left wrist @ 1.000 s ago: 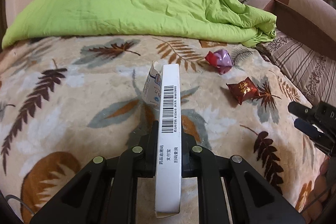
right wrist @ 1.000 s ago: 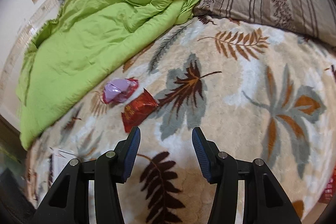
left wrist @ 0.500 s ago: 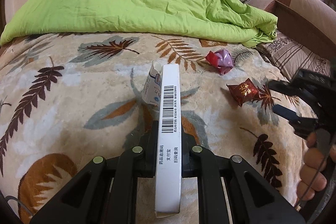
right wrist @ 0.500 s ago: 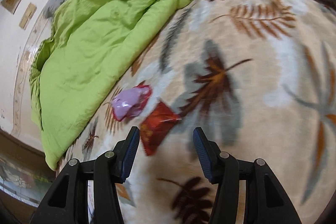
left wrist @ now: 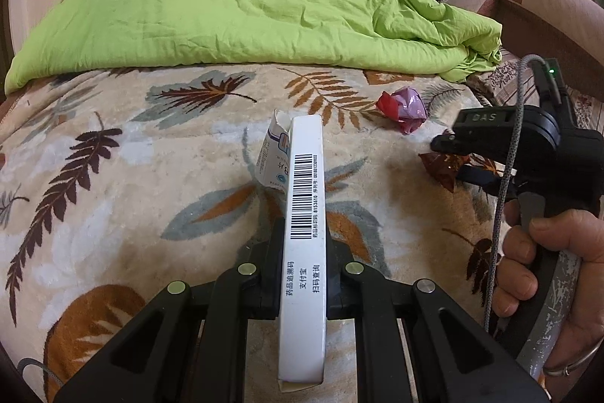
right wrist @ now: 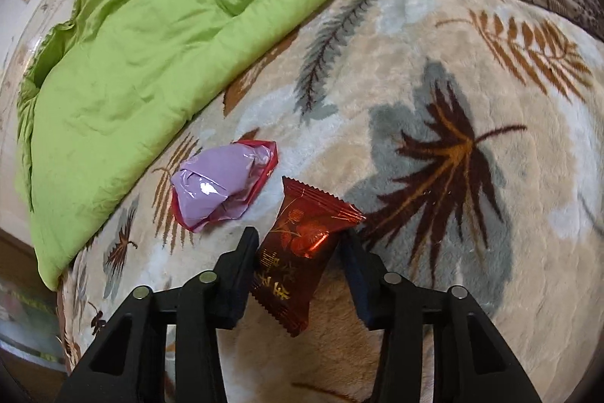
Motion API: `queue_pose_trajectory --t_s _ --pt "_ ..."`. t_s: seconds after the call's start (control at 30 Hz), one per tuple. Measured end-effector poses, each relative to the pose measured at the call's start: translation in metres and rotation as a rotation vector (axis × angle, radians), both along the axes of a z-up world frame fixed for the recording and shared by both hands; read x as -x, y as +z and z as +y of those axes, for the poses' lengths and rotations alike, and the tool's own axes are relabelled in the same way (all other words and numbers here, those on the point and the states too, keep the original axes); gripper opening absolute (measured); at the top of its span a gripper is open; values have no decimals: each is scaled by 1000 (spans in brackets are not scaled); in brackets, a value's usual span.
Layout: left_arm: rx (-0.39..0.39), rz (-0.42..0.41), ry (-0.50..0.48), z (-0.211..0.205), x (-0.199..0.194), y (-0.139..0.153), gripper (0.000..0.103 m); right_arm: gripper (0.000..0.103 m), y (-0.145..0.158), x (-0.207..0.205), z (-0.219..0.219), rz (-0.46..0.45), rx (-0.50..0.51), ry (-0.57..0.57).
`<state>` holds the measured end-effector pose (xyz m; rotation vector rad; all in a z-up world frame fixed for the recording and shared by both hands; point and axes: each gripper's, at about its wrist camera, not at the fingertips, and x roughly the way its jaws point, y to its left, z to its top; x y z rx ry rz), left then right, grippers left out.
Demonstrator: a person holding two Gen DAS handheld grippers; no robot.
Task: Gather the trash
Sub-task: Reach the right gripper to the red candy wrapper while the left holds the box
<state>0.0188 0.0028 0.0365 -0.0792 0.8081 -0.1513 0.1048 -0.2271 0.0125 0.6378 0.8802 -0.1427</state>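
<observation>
We are picking up trash from a bed with a leafy blanket [right wrist: 434, 70]. Our left gripper [left wrist: 302, 237] is squeezed tight on a long white box [left wrist: 304, 252] with a barcode on top. The box sticks out far past the jaws, and its torn flap hangs at the far end.

Our right gripper [right wrist: 300, 244] is down low on the blanket with its jaws wide apart. A red candy wrapper [right wrist: 302, 252] lies right between them. The left finger looks like it touches the wrapper's edge, and the right finger sits just beside it. The jaws are not closed on it.

The next job, we think, is to squeeze the wrapper. It is thin and shiny, so it may slip or crumple. We should keep the fingers low against the soft blanket and close slowly, so the wrapper stays in the middle. We should try not to pinch the fluffy blanket too.

A purple and red wrapper [right wrist: 221, 186] lies just to the far left of the red one, near the green quilt [right wrist: 170, 36]. That one still waits for us.
</observation>
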Motion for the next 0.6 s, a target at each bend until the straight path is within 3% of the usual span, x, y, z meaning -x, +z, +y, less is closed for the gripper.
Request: queue_pose_trajectory --t_s 0.07,0.4,0.6 --pt "-4 -3 0 0 0 0 14 37 1 4 -5 -8 -6 5" --pt "-46 -27 9 -2 4 3 14 36 19 26 -9 -70 41 49" --pt "-36 -16 18 1 2 2 14 36 34 34 18 -118 76 218"
